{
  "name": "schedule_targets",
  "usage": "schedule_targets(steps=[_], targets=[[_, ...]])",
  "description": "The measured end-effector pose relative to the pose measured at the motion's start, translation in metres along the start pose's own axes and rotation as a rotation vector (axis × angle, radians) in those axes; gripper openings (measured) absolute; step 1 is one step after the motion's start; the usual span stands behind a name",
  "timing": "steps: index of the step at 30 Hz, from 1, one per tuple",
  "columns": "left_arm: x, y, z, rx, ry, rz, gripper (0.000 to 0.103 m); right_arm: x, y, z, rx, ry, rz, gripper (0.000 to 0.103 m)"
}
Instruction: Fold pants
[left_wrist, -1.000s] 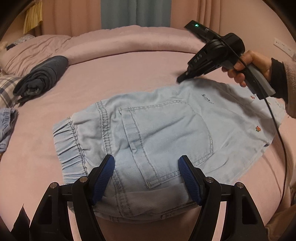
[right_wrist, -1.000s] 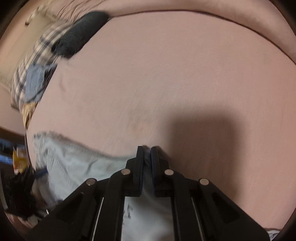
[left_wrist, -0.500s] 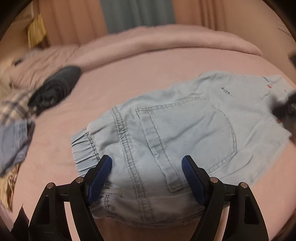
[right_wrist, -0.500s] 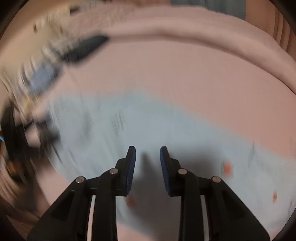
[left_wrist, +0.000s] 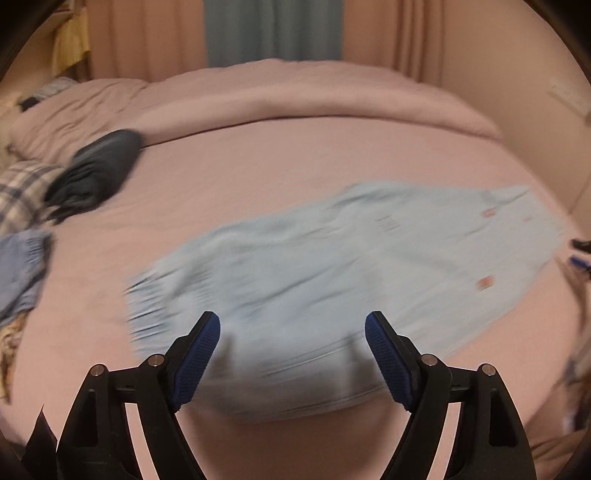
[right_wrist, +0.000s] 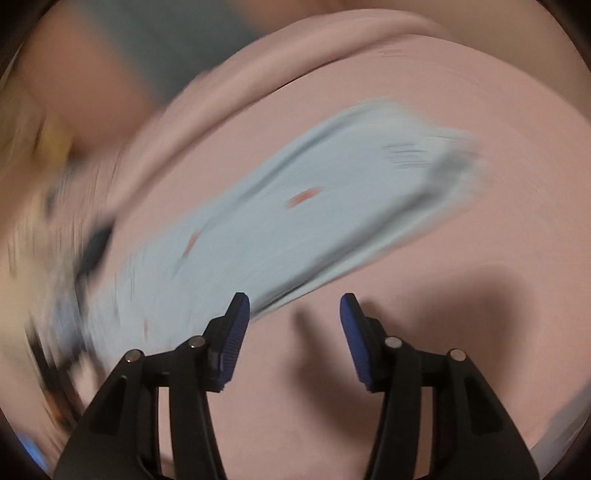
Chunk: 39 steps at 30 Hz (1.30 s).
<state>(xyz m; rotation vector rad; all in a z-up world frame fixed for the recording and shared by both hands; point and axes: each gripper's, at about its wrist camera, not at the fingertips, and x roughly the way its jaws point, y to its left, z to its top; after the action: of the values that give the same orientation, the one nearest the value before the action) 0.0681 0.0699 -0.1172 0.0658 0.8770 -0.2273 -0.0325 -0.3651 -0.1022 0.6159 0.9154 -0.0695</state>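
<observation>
Light blue denim pants (left_wrist: 314, 280) lie flat and folded on the pink bed (left_wrist: 295, 166), waistband at the left, leg ends with small red marks at the right. My left gripper (left_wrist: 291, 332) is open and empty, raised over the pants' near edge. In the right wrist view the pants (right_wrist: 295, 206) stretch diagonally, blurred by motion. My right gripper (right_wrist: 293, 310) is open and empty, over bare sheet just beside the pants' near edge. A bit of the right gripper shows at the left wrist view's right edge (left_wrist: 580, 254).
A dark folded garment (left_wrist: 96, 170) lies at the back left of the bed. Plaid cloth (left_wrist: 18, 192) and a blue garment (left_wrist: 22, 273) lie at the left edge. A rolled pink duvet (left_wrist: 295, 99) runs along the back. Curtains hang behind.
My right gripper has let go of the pants, opened wide and swung away to the side. My left gripper has pulled back and up from the pants. The pants stay flat.
</observation>
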Motion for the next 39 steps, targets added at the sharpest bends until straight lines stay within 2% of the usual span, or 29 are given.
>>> schedule_targets(steps=[1,4,7,9,11,12,13,15,17,19,21,23,24,26,28,29,31,33,34,35,37,39], targets=[[0.002,-0.011,0.005,0.009,-0.002,-0.035,0.083,-0.004,-0.026,0.006,0.112,-0.037,0.0,0.053],[0.019,-0.058,0.021,0.067,0.013,-0.122,0.083,-0.003,-0.072,0.015,0.31,-0.107,0.035,0.055],[0.036,-0.104,0.032,0.134,0.019,-0.178,0.083,0.011,-0.094,0.023,0.444,-0.155,0.116,0.054],[0.052,-0.131,0.039,0.151,0.043,-0.232,0.083,0.021,-0.096,0.039,0.455,-0.169,0.119,0.054],[0.072,-0.15,0.045,0.143,0.089,-0.273,0.083,0.036,-0.093,0.057,0.455,-0.157,0.151,0.05],[0.079,-0.156,0.045,0.135,0.11,-0.271,0.083,0.042,-0.092,0.065,0.457,-0.145,0.153,0.034],[0.086,-0.16,0.044,0.126,0.135,-0.274,0.083,0.045,-0.091,0.071,0.453,-0.134,0.143,0.007],[0.098,-0.162,0.041,0.11,0.185,-0.276,0.083,0.046,-0.089,0.079,0.42,-0.11,0.096,0.005],[0.11,-0.163,0.034,0.13,0.226,-0.244,0.082,0.038,-0.088,0.085,0.376,-0.117,0.089,0.005],[0.109,-0.169,0.027,0.183,0.186,-0.213,0.082,0.039,-0.087,0.085,0.338,-0.111,0.063,0.004],[0.108,-0.173,0.027,0.203,0.185,-0.188,0.082,0.054,-0.101,0.08,0.367,-0.066,0.037,0.0],[0.109,-0.171,0.03,0.18,0.203,-0.192,0.082,0.052,-0.108,0.082,0.332,-0.089,0.044,0.001],[0.107,-0.17,0.033,0.167,0.212,-0.197,0.082,0.048,-0.107,0.081,0.317,-0.103,0.051,0.005],[0.102,-0.166,0.037,0.136,0.214,-0.214,0.083,0.044,-0.111,0.072,0.338,-0.105,0.092,0.009],[0.095,-0.161,0.042,0.084,0.194,-0.257,0.083,0.038,-0.118,0.067,0.376,-0.112,0.132,0.02],[0.092,-0.158,0.044,0.051,0.188,-0.283,0.083,0.039,-0.118,0.066,0.385,-0.117,0.151,0.021],[0.09,-0.15,0.047,-0.023,0.19,-0.327,0.084,0.043,-0.116,0.066,0.396,-0.114,0.134,0.021],[0.088,-0.144,0.049,-0.07,0.191,-0.341,0.084,0.046,-0.107,0.07,0.402,-0.112,0.109,0.021],[0.085,-0.138,0.047,-0.091,0.193,-0.347,0.084,0.046,-0.101,0.073,0.394,-0.11,0.092,0.015],[0.086,-0.132,0.044,-0.116,0.199,-0.355,0.084,0.043,-0.094,0.075,0.369,-0.112,0.059,0.006],[0.09,-0.123,0.04,-0.189,0.222,-0.391,0.084,0.035,-0.075,0.078,0.289,-0.134,-0.004,0.006],[0.096,-0.109,0.038,-0.292,0.246,-0.453,0.084,0.023,-0.051,0.082,0.185,-0.171,-0.025,0.006]])
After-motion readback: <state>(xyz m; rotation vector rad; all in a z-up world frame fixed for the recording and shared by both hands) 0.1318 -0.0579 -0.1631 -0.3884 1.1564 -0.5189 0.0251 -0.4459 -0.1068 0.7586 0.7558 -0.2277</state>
